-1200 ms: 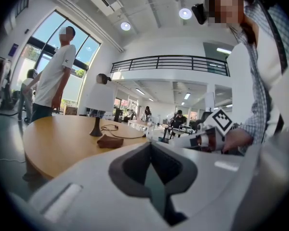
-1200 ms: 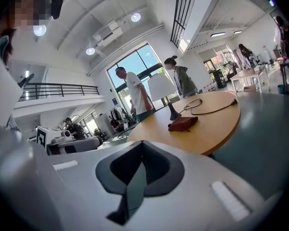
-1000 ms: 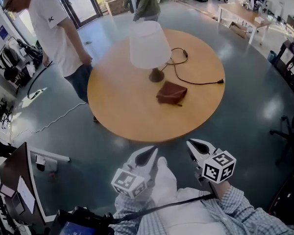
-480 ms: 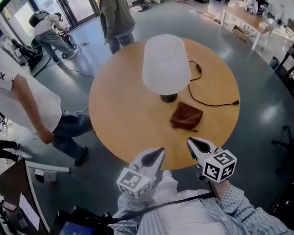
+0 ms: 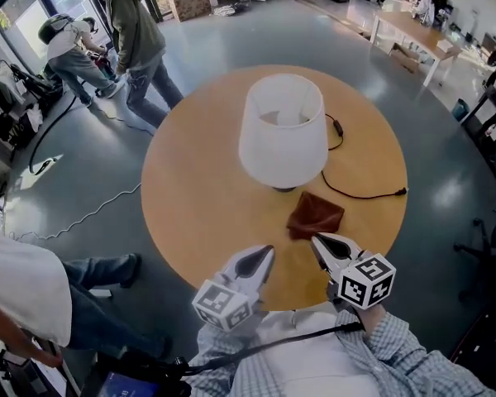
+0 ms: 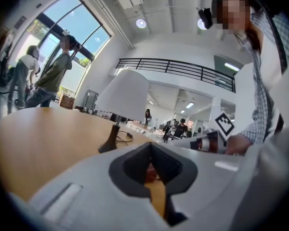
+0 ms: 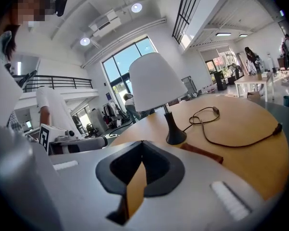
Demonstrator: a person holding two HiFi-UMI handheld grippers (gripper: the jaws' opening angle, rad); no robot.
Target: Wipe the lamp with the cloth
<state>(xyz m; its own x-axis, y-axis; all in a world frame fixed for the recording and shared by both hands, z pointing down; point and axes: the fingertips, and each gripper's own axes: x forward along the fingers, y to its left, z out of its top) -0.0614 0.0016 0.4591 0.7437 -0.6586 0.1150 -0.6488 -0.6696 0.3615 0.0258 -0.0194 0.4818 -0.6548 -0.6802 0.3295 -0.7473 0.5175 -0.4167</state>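
A lamp with a white shade stands near the middle of the round wooden table. Its dark base shows in the right gripper view. A crumpled brown cloth lies on the table just in front of the lamp. My left gripper is shut and empty, its tips over the table's near edge, left of the cloth. My right gripper is also shut and empty, its tips just short of the cloth's near side. In the left gripper view the lamp stands ahead to the left.
A black power cable runs from the lamp over the table's right side. Two people stand on the floor at the back left, another person close at the lower left. A long table stands at the back right.
Both grippers have come forward, from over the floor to over the table's near edge. The lamp and cloth now lie closer. The people at the left have walked on.
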